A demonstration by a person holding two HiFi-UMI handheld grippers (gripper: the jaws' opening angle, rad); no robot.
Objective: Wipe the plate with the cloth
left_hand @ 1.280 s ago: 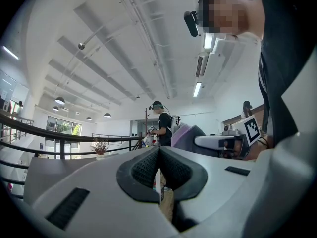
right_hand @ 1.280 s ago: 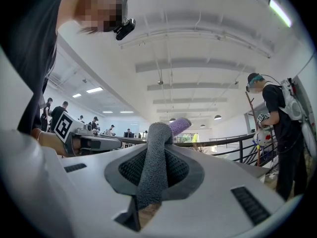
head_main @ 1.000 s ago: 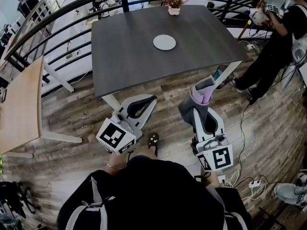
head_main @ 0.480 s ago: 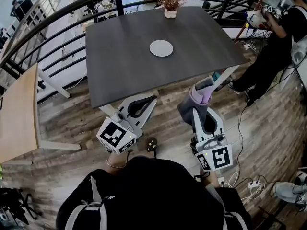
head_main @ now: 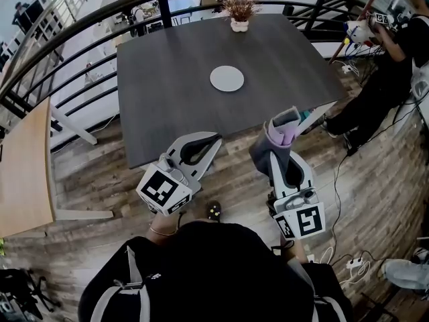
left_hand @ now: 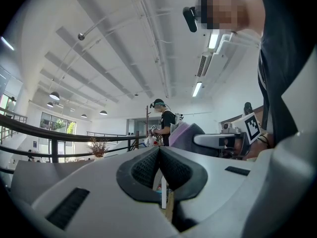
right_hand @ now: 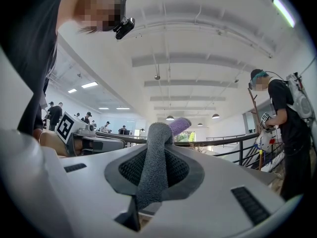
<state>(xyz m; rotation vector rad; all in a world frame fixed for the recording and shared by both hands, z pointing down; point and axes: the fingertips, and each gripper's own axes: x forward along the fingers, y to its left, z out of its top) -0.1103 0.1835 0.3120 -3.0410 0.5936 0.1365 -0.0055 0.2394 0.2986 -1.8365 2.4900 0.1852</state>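
The plate [head_main: 227, 78] lay well ahead of the right gripper [head_main: 285, 121], which clamped the cloth [head_main: 273, 146]. The left gripper [head_main: 210, 141] was closed, empty.

Far potted plant [head_main: 239, 11], tiny, perhaps dried

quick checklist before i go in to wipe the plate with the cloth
1. Cloth gripped in right claw: ok, clamped between the pads.
2. Left claw free: ok, shut with nothing in it.
3. Plate flat on the table: ok, alone near the middle.
4. Claws over the table: not ok, both are short of its near edge, above the floor.
5. Space around the plate: ok, the flower pot stands apart at the far edge.
6. Dirt on the plate: cannot tell.
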